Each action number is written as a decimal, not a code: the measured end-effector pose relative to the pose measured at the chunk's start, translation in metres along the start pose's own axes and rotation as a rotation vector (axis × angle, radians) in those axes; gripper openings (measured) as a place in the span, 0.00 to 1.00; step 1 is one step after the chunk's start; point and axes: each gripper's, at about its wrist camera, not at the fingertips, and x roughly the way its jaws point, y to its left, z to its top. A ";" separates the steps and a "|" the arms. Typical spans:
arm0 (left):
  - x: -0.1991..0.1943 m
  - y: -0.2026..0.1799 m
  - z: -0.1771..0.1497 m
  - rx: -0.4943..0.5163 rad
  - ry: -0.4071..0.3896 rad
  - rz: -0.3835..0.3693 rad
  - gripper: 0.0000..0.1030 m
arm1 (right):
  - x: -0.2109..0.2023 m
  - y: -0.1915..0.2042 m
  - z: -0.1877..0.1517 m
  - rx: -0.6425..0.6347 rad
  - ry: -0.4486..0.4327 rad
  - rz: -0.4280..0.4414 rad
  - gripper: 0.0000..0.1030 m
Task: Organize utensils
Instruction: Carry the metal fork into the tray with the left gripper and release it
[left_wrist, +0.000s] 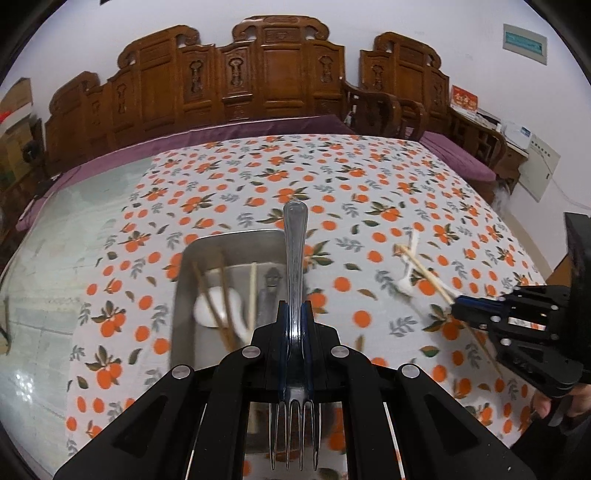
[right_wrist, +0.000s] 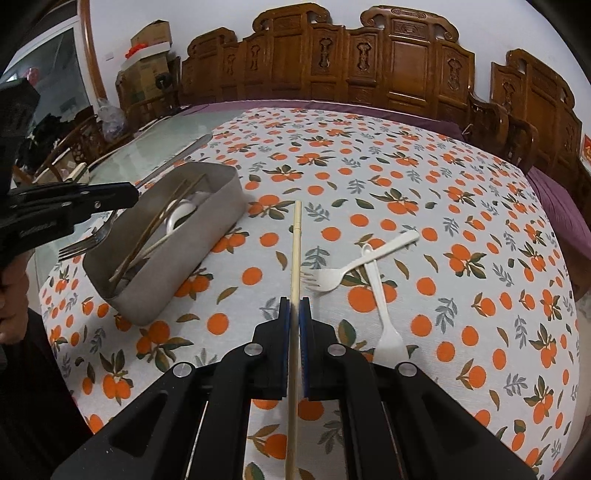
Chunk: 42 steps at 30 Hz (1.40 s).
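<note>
Left gripper (left_wrist: 295, 314): fingers clamped on our steel fork (left_wrist: 295, 258), held over the rectangular metal tin (right_wrist: 218, 218) with chopsticks and white spoon inside. Right gripper (right_wrist: 294, 314): fingers clamped on one pale wooden chopstick (right_wrist: 295, 258). Two white plastic forks (right_wrist: 354, 266) lie right on the orange-print surface (right_wrist: 443, 184). Risk: the long chopstick may pivot and miss the tin.
</note>
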 end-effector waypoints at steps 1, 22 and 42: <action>0.001 0.006 -0.001 -0.003 0.004 0.006 0.06 | -0.001 0.002 0.000 0.001 -0.001 -0.003 0.06; 0.055 0.049 -0.026 -0.068 0.105 0.039 0.06 | 0.002 0.023 -0.003 -0.027 0.003 0.017 0.06; 0.016 0.066 -0.012 -0.067 -0.007 0.069 0.35 | -0.011 0.045 0.017 -0.058 -0.031 0.007 0.06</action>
